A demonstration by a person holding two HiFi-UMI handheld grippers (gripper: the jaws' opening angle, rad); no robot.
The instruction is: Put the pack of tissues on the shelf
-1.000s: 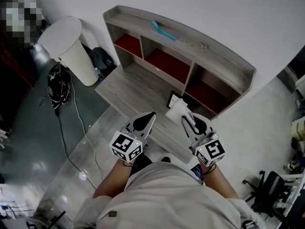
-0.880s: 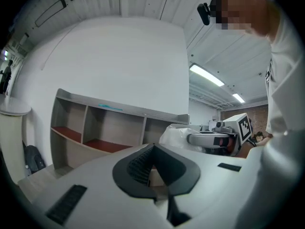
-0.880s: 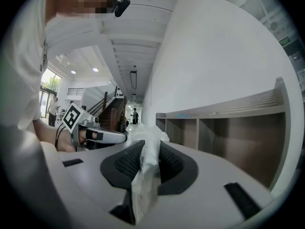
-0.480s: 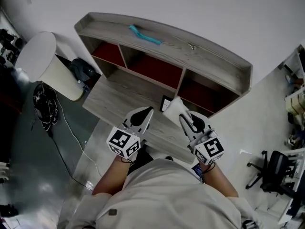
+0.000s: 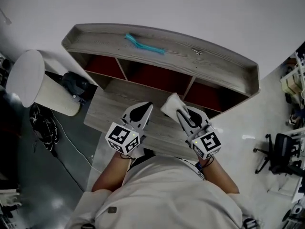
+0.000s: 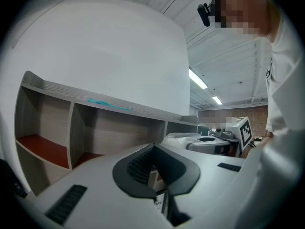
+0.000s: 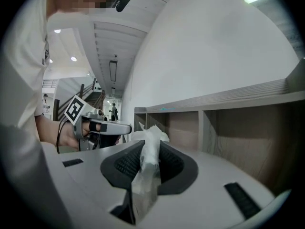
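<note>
The pack of tissues (image 5: 170,104) is white and crinkled, and my right gripper (image 5: 179,110) is shut on it just above the desk board in front of the shelf. In the right gripper view the pack (image 7: 148,168) sticks up between the black pads. The grey wooden shelf (image 5: 217,65) has a curved top board and red-floored compartments, and it stands right ahead of both grippers. My left gripper (image 5: 147,107) hovers beside the right one, its tips together with nothing held. In the left gripper view the left gripper (image 6: 153,150) points at the compartments.
A teal object (image 5: 143,43) lies on the shelf's top board. The desk board (image 5: 112,104) runs below the compartments. A white round stand (image 5: 33,82), a black bag (image 5: 74,82) and cables (image 5: 45,128) are at the left. An office chair (image 5: 281,151) is at the right.
Both grippers have moved closer to the shelf, which now fills more of the head view. The tissue pack stays in the right gripper.
</note>
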